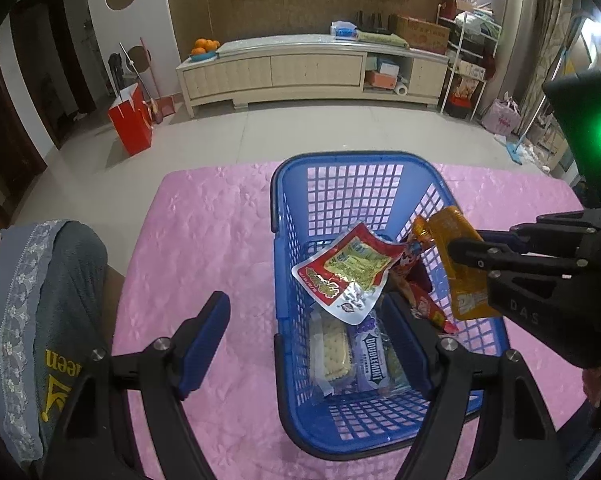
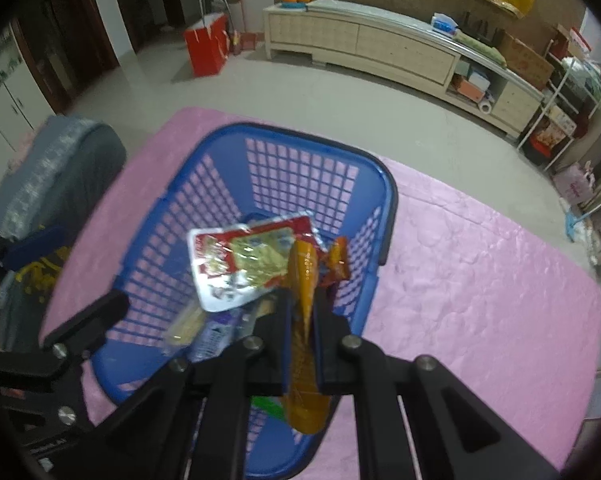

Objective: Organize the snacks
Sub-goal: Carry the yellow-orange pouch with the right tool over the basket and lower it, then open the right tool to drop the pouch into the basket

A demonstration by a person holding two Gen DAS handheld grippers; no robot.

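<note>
Right gripper [image 2: 302, 336] clamps orange packet [image 2: 302, 280] upright above blue basket [image 2: 384, 184]; left gripper [image 1: 316, 344] gapes empty at the basket's near-left edge.

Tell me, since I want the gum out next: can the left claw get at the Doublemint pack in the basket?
Probably not cleanly. The left claw is open above the basket, but the red pouch overlaps the Doublemint pack.

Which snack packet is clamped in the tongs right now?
The orange-yellow packet, pinched in the right tongs over the blue basket. The red-and-white packet and the others lie loose inside.
</note>
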